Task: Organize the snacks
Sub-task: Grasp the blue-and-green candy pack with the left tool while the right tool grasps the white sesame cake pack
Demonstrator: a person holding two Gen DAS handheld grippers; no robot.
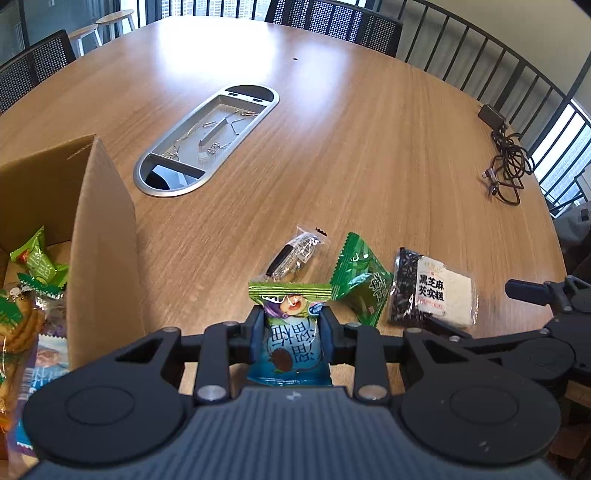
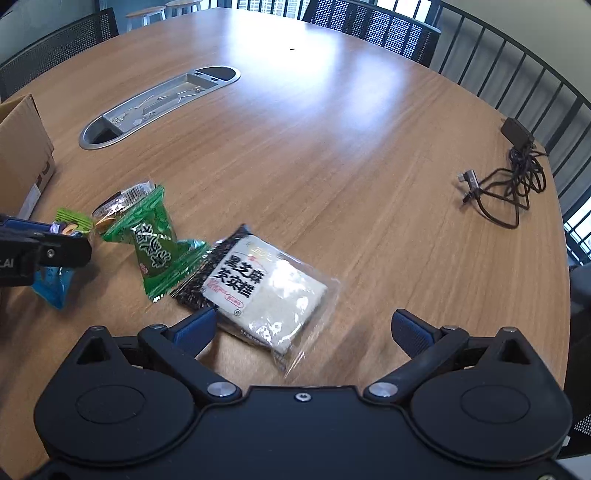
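Several wrapped snacks already lie in the brown cardboard box (image 1: 99,236) at nine o'clock, the left claw (image 1: 291,325) grips a blue-and-green snack packet (image 1: 290,339), the right claw (image 2: 303,328) gapes empty over the clear black-sesame cake pack (image 2: 258,291), and two packets wait on the round wooden table (image 1: 369,147).

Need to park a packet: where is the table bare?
Bare: between the cable tray and charger cable, and between the cardboard box and clear packet. Crowded: around the green packet and sesame cake.

An office meeting room: a big round wooden table (image 1: 332,129) with a cable tray (image 1: 207,140) at 11 o'clock, ringed by mesh chairs (image 1: 332,22).
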